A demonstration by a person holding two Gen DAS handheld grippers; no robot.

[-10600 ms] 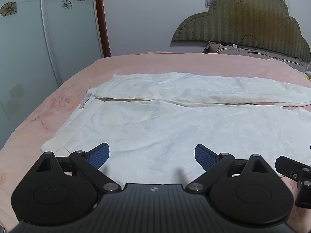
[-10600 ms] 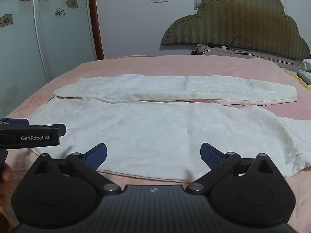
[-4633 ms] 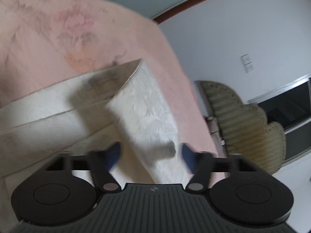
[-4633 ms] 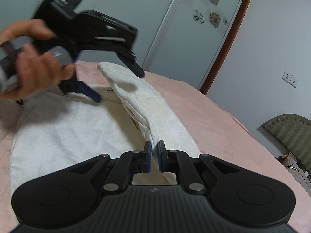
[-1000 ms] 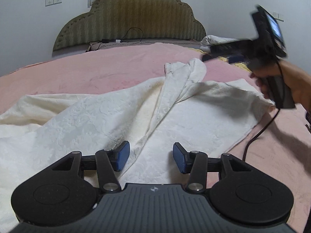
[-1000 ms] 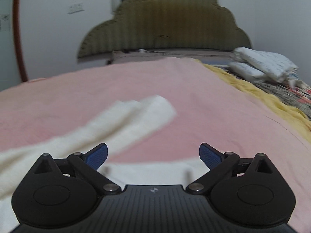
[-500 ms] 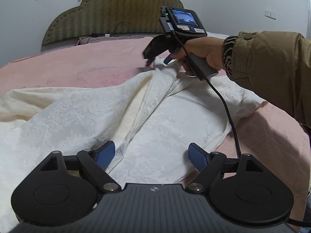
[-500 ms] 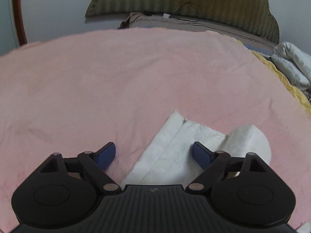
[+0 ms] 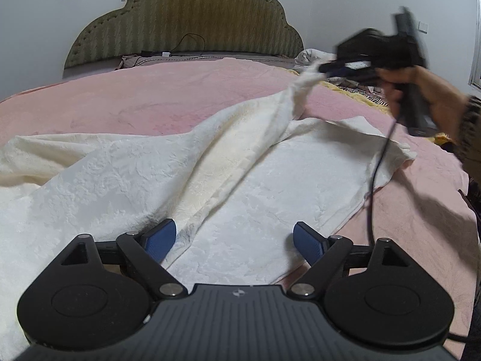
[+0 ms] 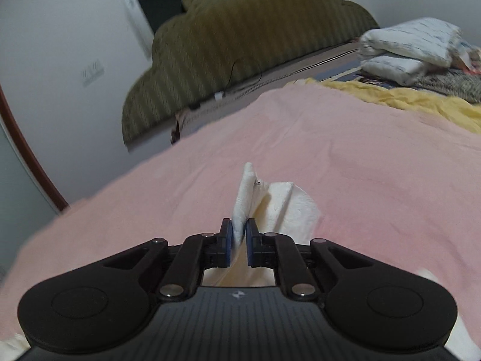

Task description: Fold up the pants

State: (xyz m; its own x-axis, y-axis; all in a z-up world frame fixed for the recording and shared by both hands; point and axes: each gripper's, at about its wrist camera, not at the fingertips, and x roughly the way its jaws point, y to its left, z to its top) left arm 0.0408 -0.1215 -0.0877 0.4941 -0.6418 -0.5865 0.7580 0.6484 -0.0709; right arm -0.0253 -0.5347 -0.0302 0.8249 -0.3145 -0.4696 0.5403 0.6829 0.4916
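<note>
While the bed (image 9: 186,96) under its pink cover fills both views, the white pants (image 9: 246,210) lie spread across it, one leg lying flat and the other pulled up into a ridge that rises toward the far right. The right hand-held gripper (image 10: 239,242) has its fingers pinched nearly together on the end of that raised leg, a small flap of cloth standing up between them. The left hand-held gripper (image 9: 231,242) hovers low over the flat leg with its fingers spread wide, holding nothing. The risk, as I judge it, is that only a thin edge is pinched: a hard pull could slip it free, or drag the loose flat leg askew, since nothing pins it down.
</note>
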